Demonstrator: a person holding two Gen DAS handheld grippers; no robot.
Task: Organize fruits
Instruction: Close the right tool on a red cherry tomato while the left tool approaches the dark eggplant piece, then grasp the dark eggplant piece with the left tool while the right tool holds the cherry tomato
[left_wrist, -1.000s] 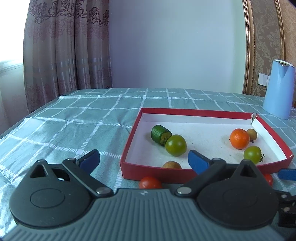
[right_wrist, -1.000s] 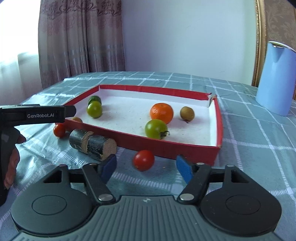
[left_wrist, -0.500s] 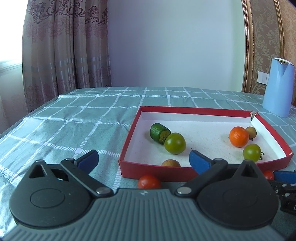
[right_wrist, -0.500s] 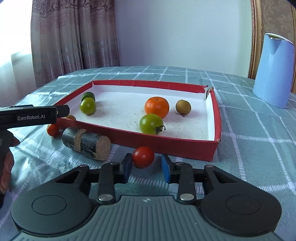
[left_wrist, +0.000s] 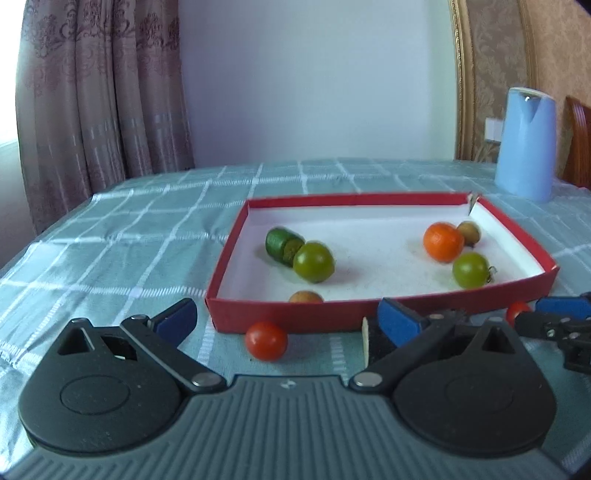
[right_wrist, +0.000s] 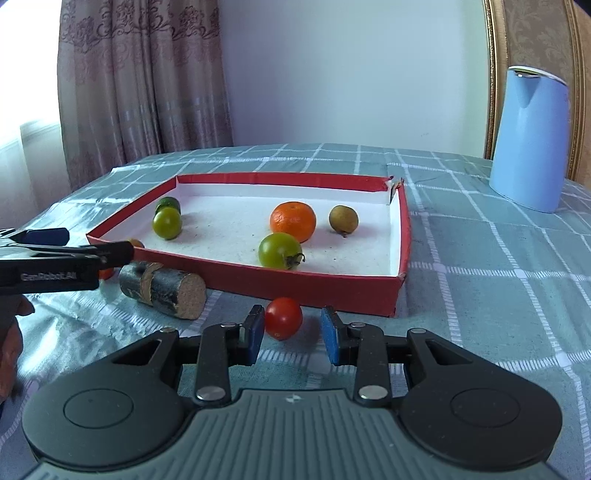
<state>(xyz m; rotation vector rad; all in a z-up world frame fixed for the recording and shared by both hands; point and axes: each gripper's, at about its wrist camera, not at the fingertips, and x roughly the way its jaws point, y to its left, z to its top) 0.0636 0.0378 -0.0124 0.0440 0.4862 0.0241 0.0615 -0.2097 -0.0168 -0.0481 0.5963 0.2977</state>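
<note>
The red cherry tomato (right_wrist: 283, 318) sits low in the centre of the right wrist frame, on the bench (right_wrist: 480, 280) just in front of the red tray's (right_wrist: 332, 291) near wall, between the blue pads of the right gripper (right_wrist: 292, 336); its fingers (right_wrist: 254, 332) are parted, the left pad just beside the tomato and the right pad apart from it, so nothing is grasped. Left of the tomato a dark sugarcane piece (right_wrist: 162, 288) lies on its side on the checked cloth. At the left edge of that frame the left gripper (right_wrist: 44, 243) reaches in, with another red tomato partly hidden behind it. In the left wrist frame the left gripper (left_wrist: 288, 321) has its fingers (left_wrist: 173, 321) spread wide and released, and a second red cherry tomato (left_wrist: 266, 340) rests between them in the lower centre, close to the tray wall. Inside the tray, from near to far, lie a small brown fruit (left_wrist: 306, 297) against the near wall, a green tomato with a stem (right_wrist: 279, 250), another green tomato (right_wrist: 167, 222) touching a green cucumber piece (left_wrist: 282, 246), an orange mandarin (right_wrist: 293, 221) and a brown longan (right_wrist: 343, 219) beside it. Farther off at the upper right stands a blue kettle (right_wrist: 528, 140), with curtains (right_wrist: 140, 81) at the upper left.
</note>
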